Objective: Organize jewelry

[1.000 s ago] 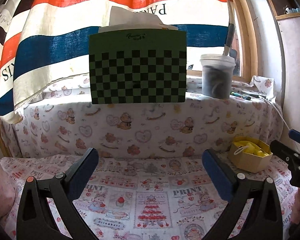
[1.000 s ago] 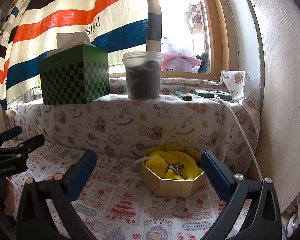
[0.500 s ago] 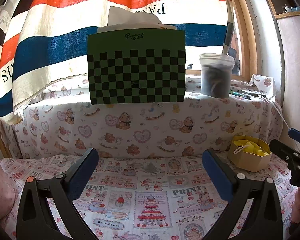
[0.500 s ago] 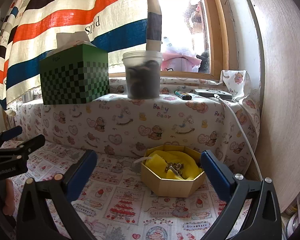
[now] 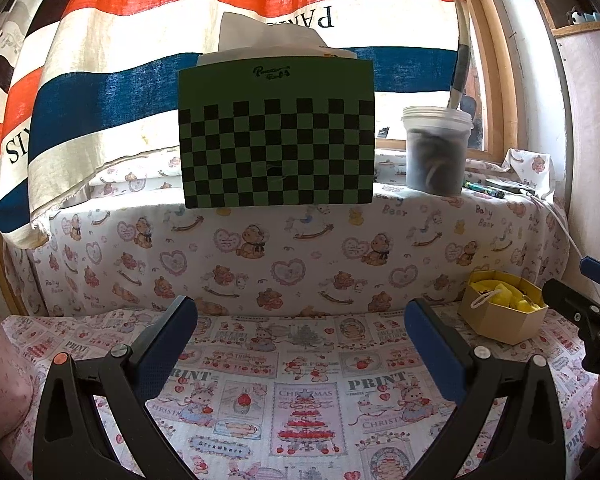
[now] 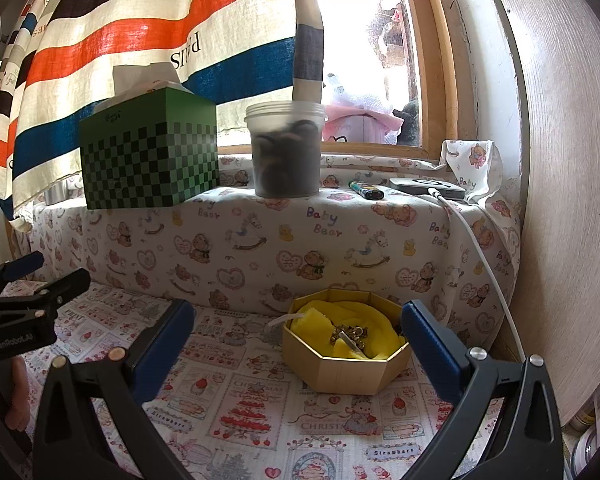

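A gold octagonal jewelry box (image 6: 346, 364) with yellow cloth lining sits on the printed tablecloth near the right wall. Metal jewelry pieces (image 6: 350, 336) lie tangled inside it on the cloth. My right gripper (image 6: 298, 340) is open, its blue pads wide apart, with the box just beyond and between them. My left gripper (image 5: 300, 340) is open over bare tablecloth, holding nothing. In the left wrist view the box (image 5: 502, 316) is far right, beside the right gripper (image 5: 588, 312). The left gripper (image 6: 32, 276) shows at the left edge of the right wrist view.
A raised ledge covered in bear-print cloth (image 6: 300, 240) runs behind the table. On it stand a green checkered tissue box (image 5: 278, 134), a plastic tub (image 6: 286, 148), a lighter (image 6: 366, 190) and a flat device with a white cable (image 6: 426, 188). A striped curtain (image 5: 140, 40) hangs behind. A wood panel (image 6: 572, 200) closes the right side.
Both views have shifted only slightly; the left wrist view sits a little lower and closer to the ledge. Both grippers stay open and the box has not moved.
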### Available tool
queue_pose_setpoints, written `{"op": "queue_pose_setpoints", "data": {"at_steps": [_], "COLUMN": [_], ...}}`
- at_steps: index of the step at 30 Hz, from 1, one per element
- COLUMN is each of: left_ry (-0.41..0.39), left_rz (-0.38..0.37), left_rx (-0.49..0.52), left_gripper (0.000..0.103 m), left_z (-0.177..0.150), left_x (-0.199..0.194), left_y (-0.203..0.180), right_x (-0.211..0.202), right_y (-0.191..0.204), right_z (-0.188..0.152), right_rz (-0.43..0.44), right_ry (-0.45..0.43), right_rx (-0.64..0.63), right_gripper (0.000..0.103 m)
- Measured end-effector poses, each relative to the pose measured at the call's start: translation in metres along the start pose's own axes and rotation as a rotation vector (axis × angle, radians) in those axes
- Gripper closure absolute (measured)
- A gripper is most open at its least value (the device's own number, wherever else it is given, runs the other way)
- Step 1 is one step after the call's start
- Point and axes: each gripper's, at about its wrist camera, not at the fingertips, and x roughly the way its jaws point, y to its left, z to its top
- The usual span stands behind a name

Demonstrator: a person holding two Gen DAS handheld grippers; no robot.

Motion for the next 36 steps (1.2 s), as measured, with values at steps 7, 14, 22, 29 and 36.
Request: {"op": "queue_pose_setpoints", "data": {"at_steps": [7,14,22,29,36], "left_ry": [0.002,0.001,-0.001,0.001,-0.001], "left_rz": [0.008,0.008,0.018,0.019,0.017], "left_rx": [0.000,-0.001,-0.006,-0.005,-0.002], "left_gripper": [0.000,0.000,0.000,0.000,0.000], "left_z": [0.0000,0.0001,0.0001,0.0001,-0.0006], "left_x": [-0.0002,-0.0004,-0.0012,-0.0011,-0.0011], "left_y": [0.0005,0.0004,0.0011,0.0005,0.0000], "right_x": [-0.0003,0.0002,-0.0001,0.0002,0.0002], "right_y": [0.0003,-0.0001,0.0000,0.0004,0.0008], "right_z": [0.0001,0.0001,0.0002,0.0002,0.0001], "right_rz": [0.001,0.002,0.004,0.002,0.000], "right_ry": [0.001,0.000,0.000,0.001,0.001], "right_rx": [-0.001,-0.001,-0.003,-0.002,-0.002], "right_gripper": [0.000,0.000,0.000,0.000,0.000]}}
